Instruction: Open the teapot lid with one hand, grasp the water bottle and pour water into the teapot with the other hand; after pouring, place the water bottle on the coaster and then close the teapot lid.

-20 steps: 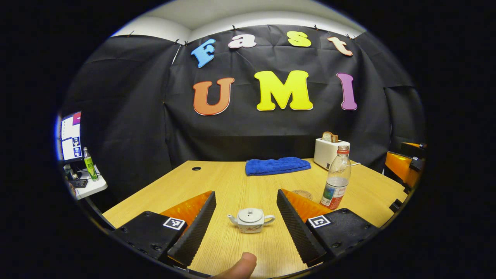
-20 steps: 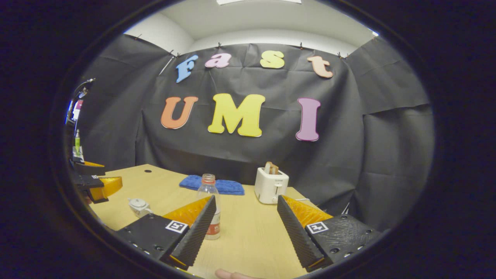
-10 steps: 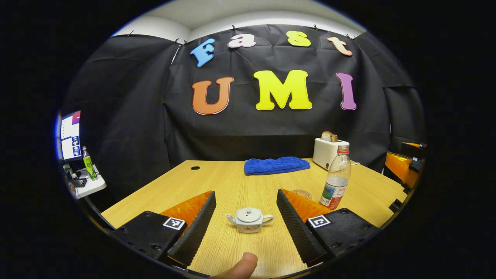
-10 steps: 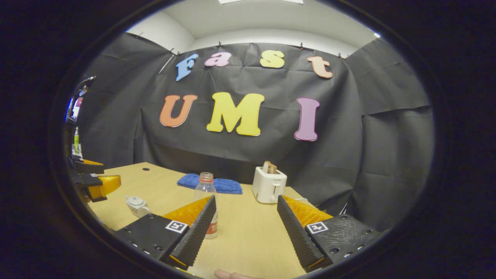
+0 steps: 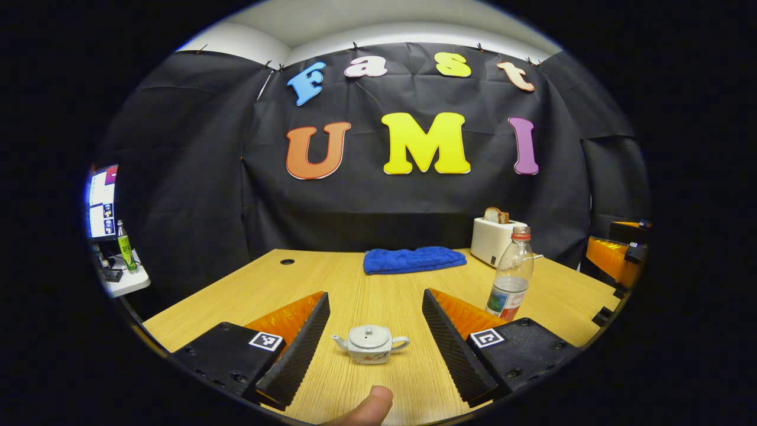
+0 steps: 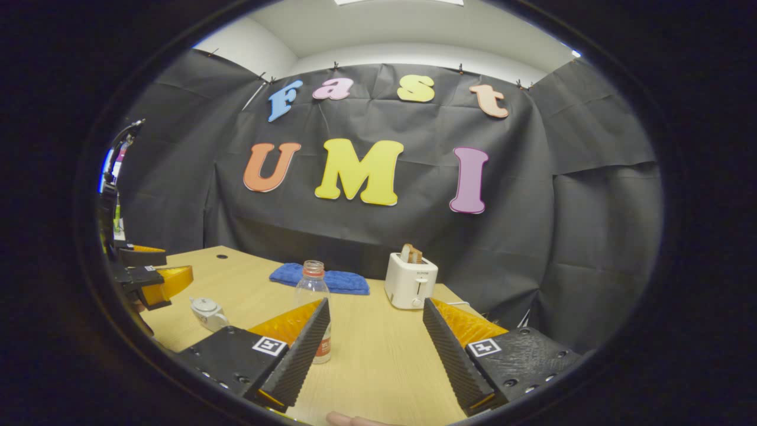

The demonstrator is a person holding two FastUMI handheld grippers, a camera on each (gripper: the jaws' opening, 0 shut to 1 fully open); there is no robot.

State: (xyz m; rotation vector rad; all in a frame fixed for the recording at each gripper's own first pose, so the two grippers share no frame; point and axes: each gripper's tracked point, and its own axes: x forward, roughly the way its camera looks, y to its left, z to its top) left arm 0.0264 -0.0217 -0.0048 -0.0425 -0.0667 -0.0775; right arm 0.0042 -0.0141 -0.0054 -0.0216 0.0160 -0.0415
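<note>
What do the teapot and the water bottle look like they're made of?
Teapot: probably glazed ceramic, being opaque white with a soft sheen and a small painted mark low on its side. Water bottle: most likely thin clear plastic, since the wall shows through its upper half, with a printed label and a red cap.

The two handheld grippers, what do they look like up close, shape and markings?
Both are built alike. In the left gripper view, the left gripper has two long wedge-shaped fingers with ridged inner faces, each on a blocky black base with screws and a small square black-and-white marker. The right gripper, in the right gripper view, has the same build. A bare fingertip shows below; no sleeve or cable visible.
</note>
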